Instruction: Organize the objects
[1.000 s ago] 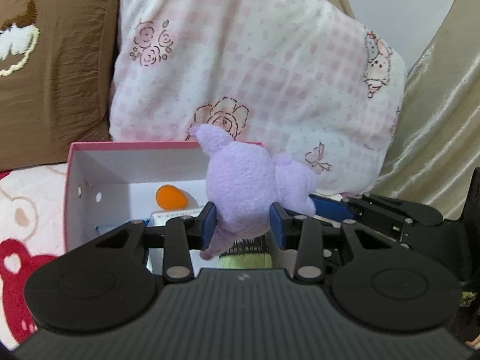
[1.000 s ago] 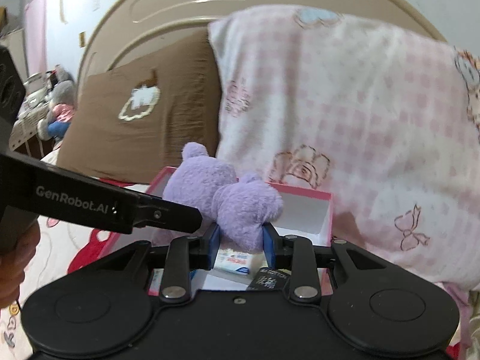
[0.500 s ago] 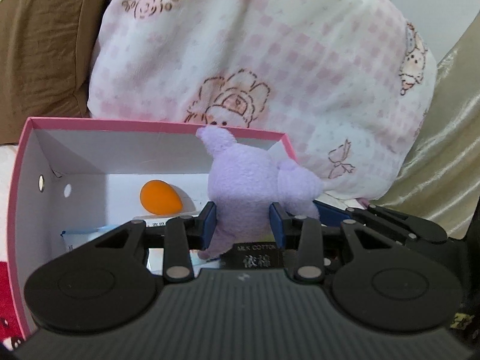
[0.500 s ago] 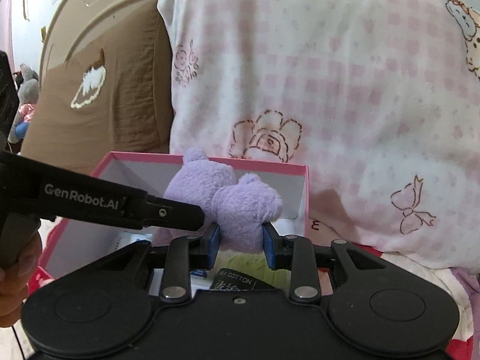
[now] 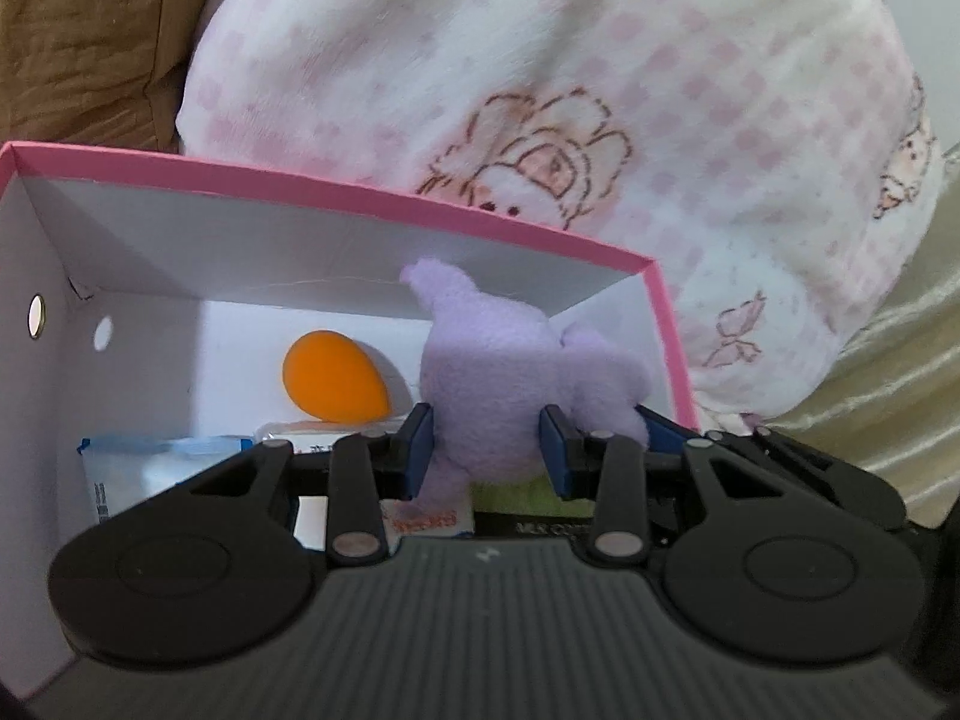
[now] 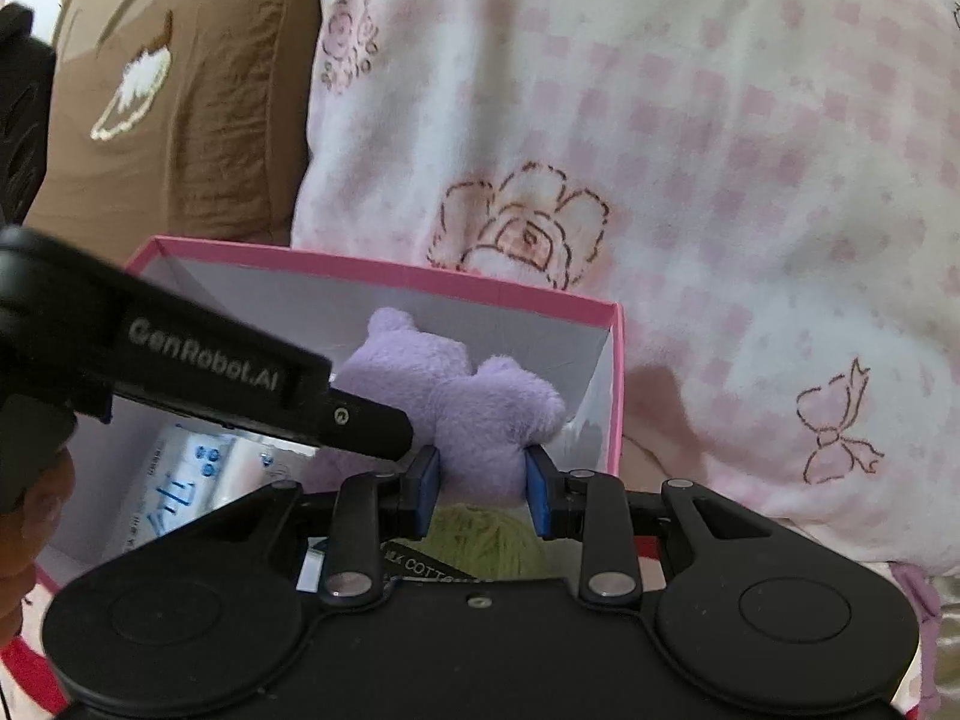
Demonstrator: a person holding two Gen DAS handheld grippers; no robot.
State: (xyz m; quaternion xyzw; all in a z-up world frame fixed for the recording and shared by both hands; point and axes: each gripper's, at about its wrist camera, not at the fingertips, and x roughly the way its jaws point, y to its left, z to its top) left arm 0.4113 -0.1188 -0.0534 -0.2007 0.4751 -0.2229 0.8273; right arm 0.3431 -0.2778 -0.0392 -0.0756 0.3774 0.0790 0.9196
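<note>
We held the purple plush toy (image 5: 492, 396) with both tools at once: the left gripper (image 5: 487, 450) had its blue pads pressed into one part of it, and the right gripper (image 6: 483, 477) pinched another part (image 6: 474, 414). The toy hung inside the pink-rimmed white box (image 5: 336, 198), above a ball of green yarn (image 6: 480, 540) with a black label. An orange egg-shaped sponge (image 5: 333, 375) lay by the box's far wall, and a white-and-blue packet (image 5: 150, 462) lay at the left. A pink checked pillow (image 6: 690, 150) and a brown pillow (image 6: 198, 108) stood behind the box.
</note>
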